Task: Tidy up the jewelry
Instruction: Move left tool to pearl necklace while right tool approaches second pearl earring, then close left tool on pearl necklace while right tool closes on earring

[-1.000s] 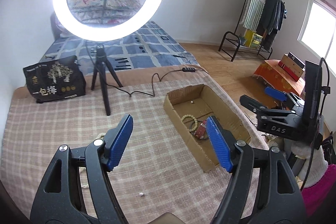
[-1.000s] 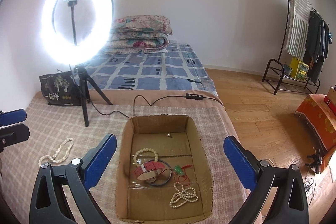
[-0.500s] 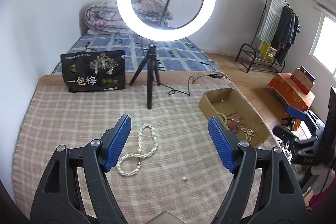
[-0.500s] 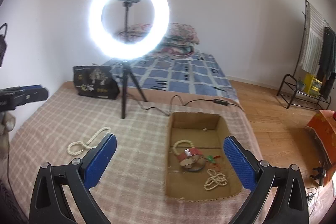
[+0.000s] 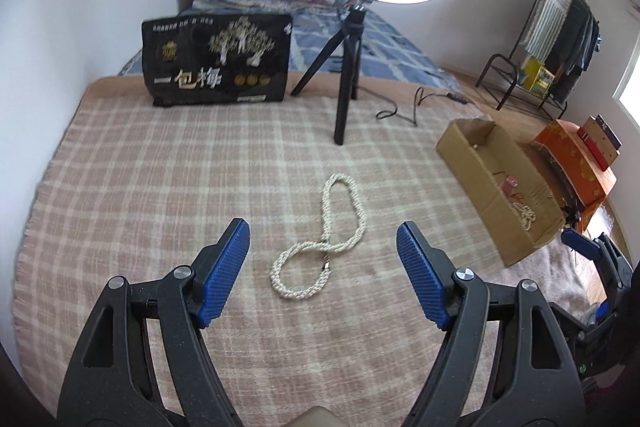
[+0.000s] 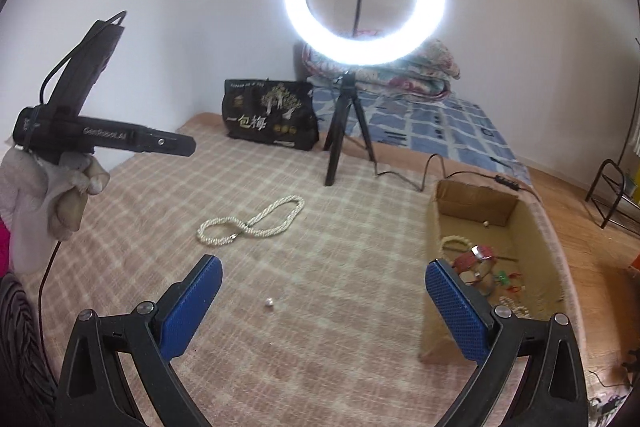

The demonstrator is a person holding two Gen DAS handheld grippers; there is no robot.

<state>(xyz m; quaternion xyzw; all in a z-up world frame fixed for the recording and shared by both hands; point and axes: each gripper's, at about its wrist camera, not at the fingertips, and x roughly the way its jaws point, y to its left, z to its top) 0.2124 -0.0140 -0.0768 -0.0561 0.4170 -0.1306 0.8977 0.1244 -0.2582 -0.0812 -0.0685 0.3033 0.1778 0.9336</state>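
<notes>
While both sets of jaws gape wide and empty, left gripper [image 5: 322, 257] hovers just short of the pearl necklace [image 5: 320, 247] on the checked blanket [image 5: 160, 195]; right gripper [image 6: 320, 301] nearby; cardboard box [image 6: 434, 227] beyond the necklace.

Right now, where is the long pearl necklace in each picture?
Left wrist view: the pearl necklace lies on the checked blanket, middle of the picture, between the open blue fingers.
Right wrist view: necklace is left of middle, farther off.
Shared landmark: the black tripod stands behind it.
</notes>
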